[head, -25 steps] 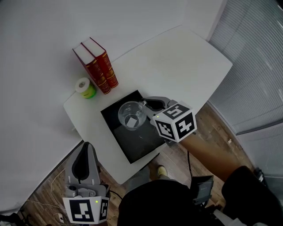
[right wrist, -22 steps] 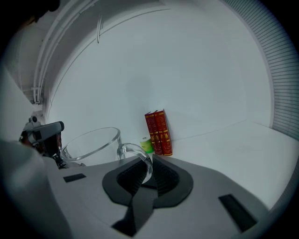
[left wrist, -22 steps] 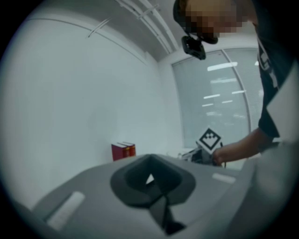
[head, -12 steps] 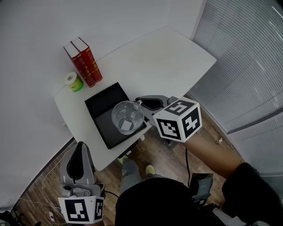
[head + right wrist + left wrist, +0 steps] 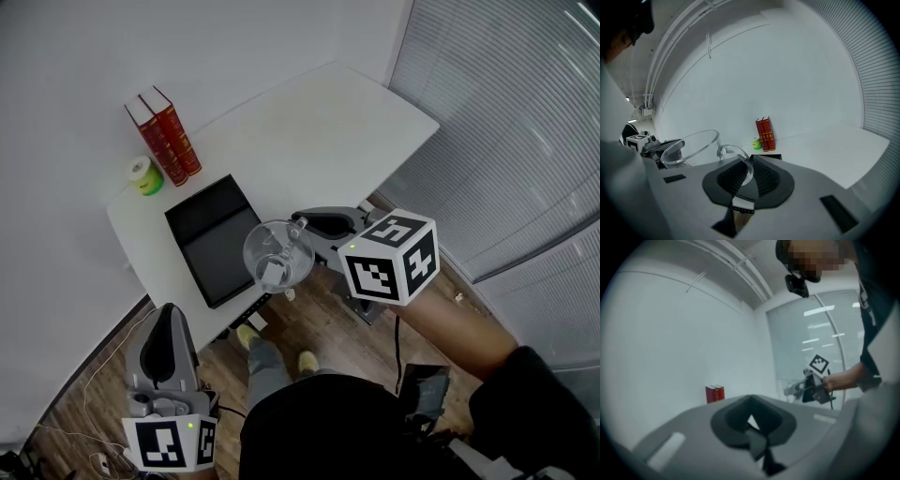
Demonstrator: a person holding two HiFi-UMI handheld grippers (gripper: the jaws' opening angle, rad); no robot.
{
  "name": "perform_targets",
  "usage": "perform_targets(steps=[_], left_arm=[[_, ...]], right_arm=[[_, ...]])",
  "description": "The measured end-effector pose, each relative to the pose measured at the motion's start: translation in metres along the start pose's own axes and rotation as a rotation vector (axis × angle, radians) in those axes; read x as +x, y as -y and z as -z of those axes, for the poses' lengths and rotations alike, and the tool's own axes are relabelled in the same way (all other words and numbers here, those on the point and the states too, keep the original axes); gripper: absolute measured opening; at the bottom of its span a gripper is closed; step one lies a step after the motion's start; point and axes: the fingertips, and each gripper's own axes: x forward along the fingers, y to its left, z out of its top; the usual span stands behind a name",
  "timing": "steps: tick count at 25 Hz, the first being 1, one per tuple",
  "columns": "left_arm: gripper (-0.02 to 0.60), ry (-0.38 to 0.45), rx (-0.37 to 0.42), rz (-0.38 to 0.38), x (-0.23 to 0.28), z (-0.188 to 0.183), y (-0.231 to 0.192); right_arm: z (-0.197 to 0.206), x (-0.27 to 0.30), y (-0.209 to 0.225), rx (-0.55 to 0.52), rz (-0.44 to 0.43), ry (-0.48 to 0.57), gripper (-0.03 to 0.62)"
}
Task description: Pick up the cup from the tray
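Colour key, head view. The cup is clear, colourless glass. The tray is plain matt black and lies on a white table. The two books are deep red with gold bands on the spines. The tape roll is lime green with a white top face. The left gripper and right gripper are grey with black jaw linings (each lit by a small green lamp), and the cube is white with black square markers. The floor is brown wood plank, and the blinds are pale grey with fine slat lines.
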Motion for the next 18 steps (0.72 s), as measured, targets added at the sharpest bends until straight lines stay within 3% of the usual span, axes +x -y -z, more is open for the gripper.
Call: perform_targets(steps=[18], left_arm=[[-0.003,0.018,0.019,-0.018,0.001,-0.005,-0.002]], right_arm=[[-0.005,0.006,-0.004,-0.025,-0.022,0.021,0.052]])
